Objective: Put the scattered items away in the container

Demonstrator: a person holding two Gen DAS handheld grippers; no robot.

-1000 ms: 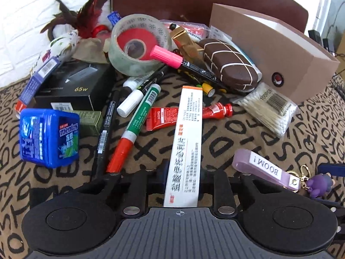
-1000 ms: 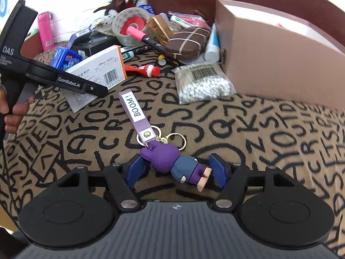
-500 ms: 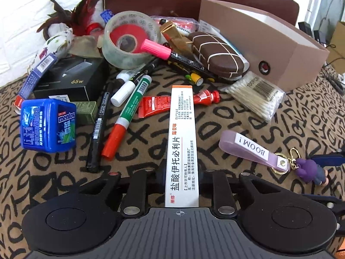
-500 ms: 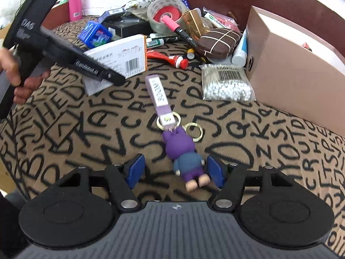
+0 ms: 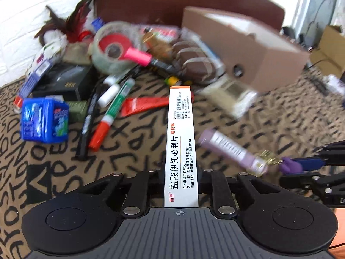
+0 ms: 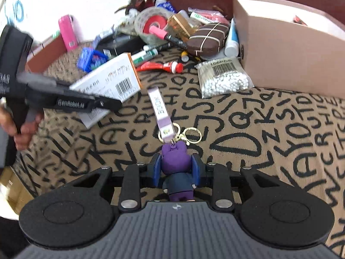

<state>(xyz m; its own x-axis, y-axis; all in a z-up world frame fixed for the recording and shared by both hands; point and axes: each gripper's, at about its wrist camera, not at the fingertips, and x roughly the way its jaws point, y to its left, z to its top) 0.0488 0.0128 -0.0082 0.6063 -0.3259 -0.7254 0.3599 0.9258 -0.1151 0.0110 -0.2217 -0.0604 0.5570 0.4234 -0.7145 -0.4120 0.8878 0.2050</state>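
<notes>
My left gripper (image 5: 180, 178) is shut on a long white medicine box (image 5: 180, 142) and holds it above the letter-patterned cloth; it also shows in the right wrist view (image 6: 107, 79). My right gripper (image 6: 176, 168) is shut on the purple figure keychain (image 6: 175, 161), whose lilac strap (image 6: 160, 110) trails forward on the cloth. The strap (image 5: 228, 149) shows at the right of the left wrist view. The tan cardboard box (image 6: 291, 43) stands open at the back right.
A pile lies beside the box: tape roll (image 5: 112, 45), pink marker (image 5: 138, 56), brown striped case (image 5: 194, 58), cotton-swab bag (image 6: 224, 77), red tube (image 5: 144, 105), green-and-red marker (image 5: 112, 114), blue mint tub (image 5: 44, 120), black box (image 5: 64, 82).
My right gripper has closed on the purple figure, which lay between its open fingers before. My left gripper, still holding the medicine box, has drawn back and risen a little.
</notes>
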